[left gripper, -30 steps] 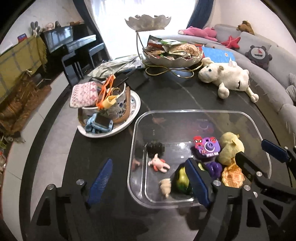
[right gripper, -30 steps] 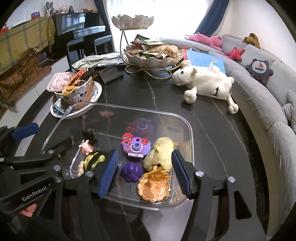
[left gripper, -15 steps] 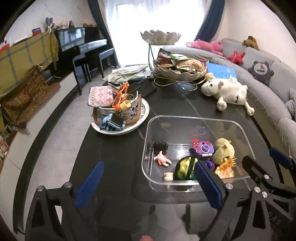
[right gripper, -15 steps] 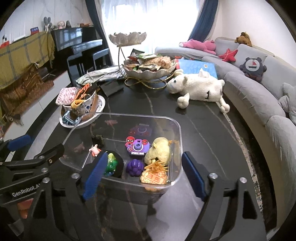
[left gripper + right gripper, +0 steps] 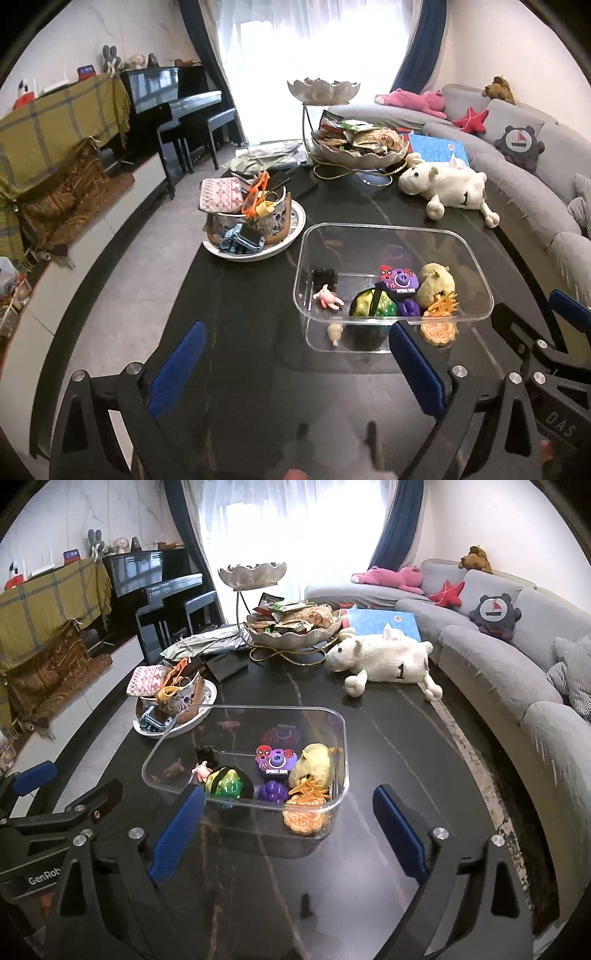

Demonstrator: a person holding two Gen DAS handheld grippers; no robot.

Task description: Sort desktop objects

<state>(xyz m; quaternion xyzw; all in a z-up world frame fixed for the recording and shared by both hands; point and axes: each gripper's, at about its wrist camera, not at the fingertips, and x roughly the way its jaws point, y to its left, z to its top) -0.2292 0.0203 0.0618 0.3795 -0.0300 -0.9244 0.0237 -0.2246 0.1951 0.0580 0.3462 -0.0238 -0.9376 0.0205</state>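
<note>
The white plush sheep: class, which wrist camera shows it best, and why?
The right wrist view: the white plush sheep lies larger and nearer centre, its "1" clear. The left wrist view shows it whole but smaller, off toward the right edge.

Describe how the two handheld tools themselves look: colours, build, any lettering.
Both tools match: matte black frames with triangular cut-outs, silver screw heads at the joints, and two fingers faced with ribbed blue pads. On the left tool a pad shows this clearly, and its body reads "GenRob" in white from the right wrist view. The right tool carries embossed letters that look like "DAS". No cables or sleeves show.
</note>
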